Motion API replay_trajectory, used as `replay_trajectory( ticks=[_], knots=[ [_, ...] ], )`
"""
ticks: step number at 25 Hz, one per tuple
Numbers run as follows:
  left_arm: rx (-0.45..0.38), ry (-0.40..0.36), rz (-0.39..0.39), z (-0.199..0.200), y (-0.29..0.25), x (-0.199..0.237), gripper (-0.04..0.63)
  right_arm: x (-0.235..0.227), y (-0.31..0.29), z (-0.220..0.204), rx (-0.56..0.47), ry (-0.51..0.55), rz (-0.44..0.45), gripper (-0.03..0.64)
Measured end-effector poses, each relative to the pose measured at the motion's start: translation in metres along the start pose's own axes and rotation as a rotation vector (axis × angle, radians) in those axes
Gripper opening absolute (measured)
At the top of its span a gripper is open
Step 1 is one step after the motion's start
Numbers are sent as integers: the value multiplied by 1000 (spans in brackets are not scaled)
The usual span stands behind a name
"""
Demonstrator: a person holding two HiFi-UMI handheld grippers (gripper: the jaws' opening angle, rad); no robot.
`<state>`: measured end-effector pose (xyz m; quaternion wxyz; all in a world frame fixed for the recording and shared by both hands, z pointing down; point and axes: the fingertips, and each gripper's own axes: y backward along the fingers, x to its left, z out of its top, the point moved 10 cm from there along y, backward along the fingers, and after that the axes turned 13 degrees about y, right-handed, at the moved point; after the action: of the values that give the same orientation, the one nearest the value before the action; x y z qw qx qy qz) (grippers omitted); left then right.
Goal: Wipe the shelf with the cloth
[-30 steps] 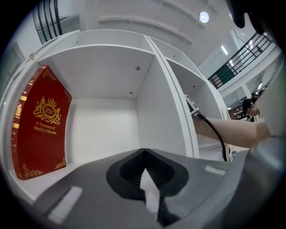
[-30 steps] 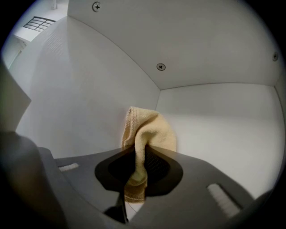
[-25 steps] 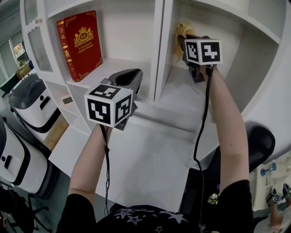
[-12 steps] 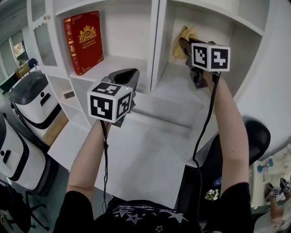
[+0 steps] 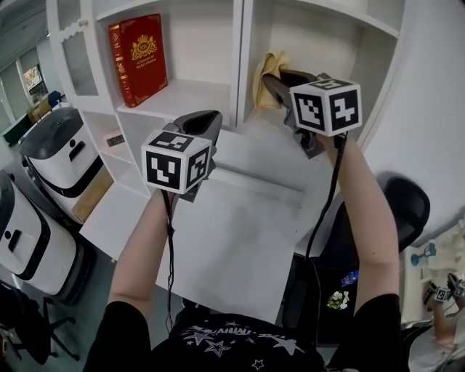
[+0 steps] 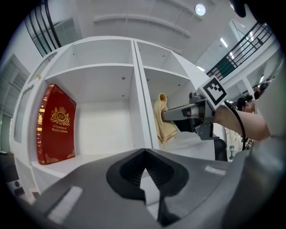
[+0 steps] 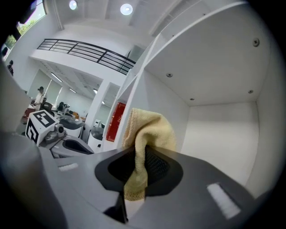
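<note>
Cloth (image 7: 151,126) hangs clamped between the right tool's (image 7: 137,173) closed jaws.

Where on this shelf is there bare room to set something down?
Left compartment: bare board between the book and the divider. The desk in front is bare too. Right compartment is crowded: the right gripper holds the cloth there.

Bright, even light is given by round ceiling lights (image 7: 126,8); only soft shadows are cast inside the white shelf (image 5: 190,93). Both gripper views are bent by fisheye distortion and blackened at the corners.
</note>
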<state>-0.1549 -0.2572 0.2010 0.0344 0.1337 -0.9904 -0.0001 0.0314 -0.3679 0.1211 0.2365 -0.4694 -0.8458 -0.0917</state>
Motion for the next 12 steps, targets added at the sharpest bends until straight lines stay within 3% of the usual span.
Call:
replay_trajectory(
  ticks=[5, 12],
  knots=[
    [1, 17, 0, -6, 7, -1, 0, 30, 0, -5, 17, 7, 73, 76],
    [22, 27, -15, -13, 5, 0, 1, 36, -15, -12, 104, 53, 62, 77]
  ],
)
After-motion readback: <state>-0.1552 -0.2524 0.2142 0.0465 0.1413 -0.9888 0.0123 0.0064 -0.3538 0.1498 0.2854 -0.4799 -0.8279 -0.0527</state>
